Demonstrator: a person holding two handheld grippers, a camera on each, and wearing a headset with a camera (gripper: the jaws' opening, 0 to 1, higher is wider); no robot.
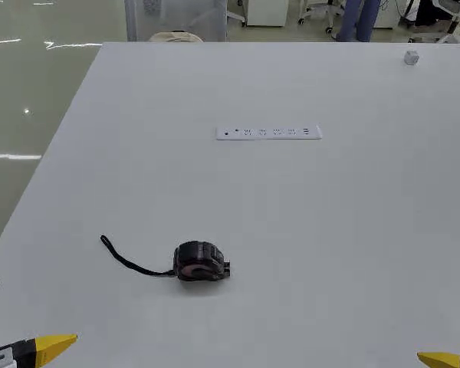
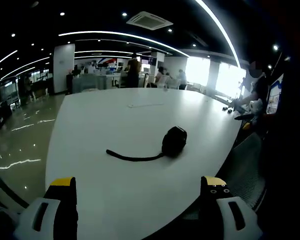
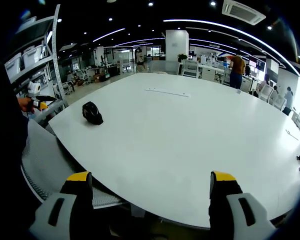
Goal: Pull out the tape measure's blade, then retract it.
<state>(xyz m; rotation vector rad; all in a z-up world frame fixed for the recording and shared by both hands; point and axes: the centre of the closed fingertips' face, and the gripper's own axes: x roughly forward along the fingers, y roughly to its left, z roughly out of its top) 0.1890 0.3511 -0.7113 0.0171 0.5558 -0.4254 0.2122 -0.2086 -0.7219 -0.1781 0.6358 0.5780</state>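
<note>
1. Two grippers with yellow-tipped black jaws are held at the table's near edge; the left gripper has its jaws spread wide and holds nothing
2. Right gripper: jaws likewise wide apart and empty, toward the near right corner
3. Black round-cased tape measure with a reddish face: lies on the white table close to the near edge, left of its middle, well apart from both grippers
4. Thin black wrist strap: trails from the case toward the left edge
5. White power strip: lies flat at mid-table, parallel to the far edge
6. Small grey block: near the far right corner
</note>
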